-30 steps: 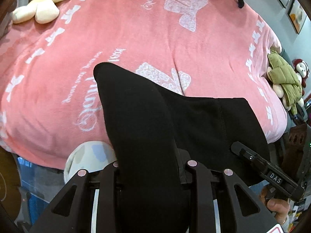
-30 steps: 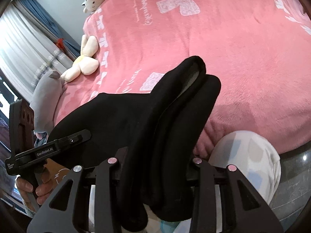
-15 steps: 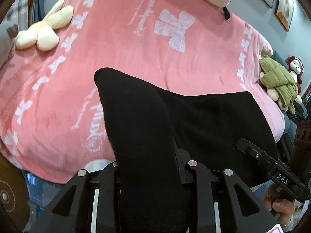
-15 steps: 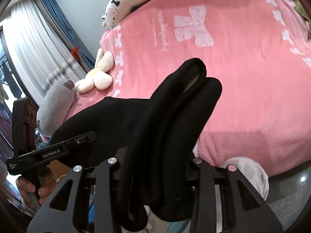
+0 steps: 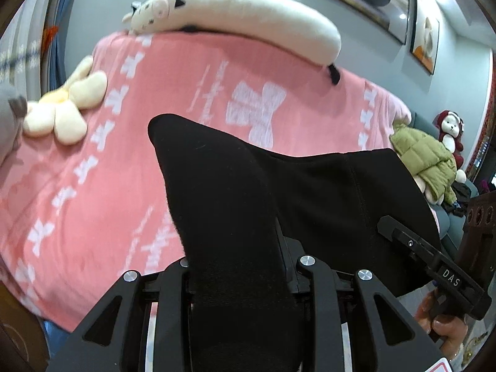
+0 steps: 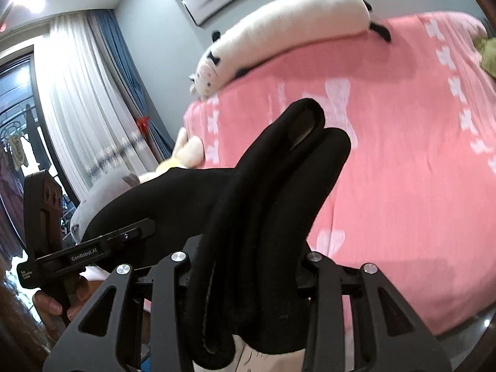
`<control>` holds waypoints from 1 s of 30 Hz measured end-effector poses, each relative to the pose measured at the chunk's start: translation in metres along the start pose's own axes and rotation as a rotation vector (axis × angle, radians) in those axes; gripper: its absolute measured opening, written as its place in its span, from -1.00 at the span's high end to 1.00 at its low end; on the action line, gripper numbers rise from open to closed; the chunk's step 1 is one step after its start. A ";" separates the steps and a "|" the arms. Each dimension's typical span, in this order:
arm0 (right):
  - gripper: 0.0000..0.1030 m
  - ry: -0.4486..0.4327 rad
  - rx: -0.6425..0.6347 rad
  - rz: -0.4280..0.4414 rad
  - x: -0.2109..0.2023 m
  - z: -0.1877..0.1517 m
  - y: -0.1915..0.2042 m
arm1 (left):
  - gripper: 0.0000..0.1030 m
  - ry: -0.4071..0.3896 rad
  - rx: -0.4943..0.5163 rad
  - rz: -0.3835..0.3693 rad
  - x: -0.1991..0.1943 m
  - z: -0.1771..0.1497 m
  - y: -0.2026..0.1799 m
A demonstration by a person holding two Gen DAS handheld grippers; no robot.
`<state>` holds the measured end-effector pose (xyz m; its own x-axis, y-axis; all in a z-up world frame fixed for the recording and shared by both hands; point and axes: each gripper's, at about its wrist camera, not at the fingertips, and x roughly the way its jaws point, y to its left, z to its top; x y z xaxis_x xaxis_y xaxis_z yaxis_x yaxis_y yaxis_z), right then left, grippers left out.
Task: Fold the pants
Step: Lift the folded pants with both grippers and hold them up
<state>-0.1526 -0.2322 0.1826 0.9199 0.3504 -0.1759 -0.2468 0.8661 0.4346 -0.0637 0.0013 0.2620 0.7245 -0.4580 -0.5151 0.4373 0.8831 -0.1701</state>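
Both grippers clamp the black pants, held up off the pink bed.

Left gripper (image 5: pixel 245 266) has its jaws pinched on a thick fold of the black pants (image 5: pixel 310 192); right gripper (image 6: pixel 248 260) is closed on a bunched, doubled edge (image 6: pixel 288 186). Cloth spans taut between the two, likely so the garment hangs flat and wrinkle-free before being laid down. No pants edge touches the pink blanket (image 5: pixel 124 161) in either view. Open room: the blanket's middle, around the white bow print (image 5: pixel 257 108). Obstacles sit at the margins: long cow plush (image 5: pixel 235 15) at the headboard, flower plush (image 5: pixel 65 108) on one side, green jacket (image 5: pixel 424 161) on the other.
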 end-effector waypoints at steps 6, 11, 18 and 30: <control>0.32 -0.063 -0.049 0.009 0.013 0.037 0.006 | 0.51 -0.074 0.030 0.021 0.003 0.035 -0.004; 0.32 -0.104 -0.076 0.010 0.026 0.063 0.007 | 0.50 -0.113 0.050 0.039 0.012 0.062 -0.006; 0.31 -0.124 -0.090 0.009 0.052 0.094 0.004 | 0.50 -0.136 0.071 0.060 0.029 0.094 -0.002; 0.30 -0.089 -0.072 0.027 0.129 0.126 -0.032 | 0.47 -0.139 0.053 0.057 0.091 0.130 0.030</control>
<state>0.0122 -0.2599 0.2567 0.9352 0.3437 -0.0849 -0.2900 0.8812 0.3732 0.0850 -0.0274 0.3192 0.8141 -0.4200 -0.4011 0.4180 0.9032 -0.0973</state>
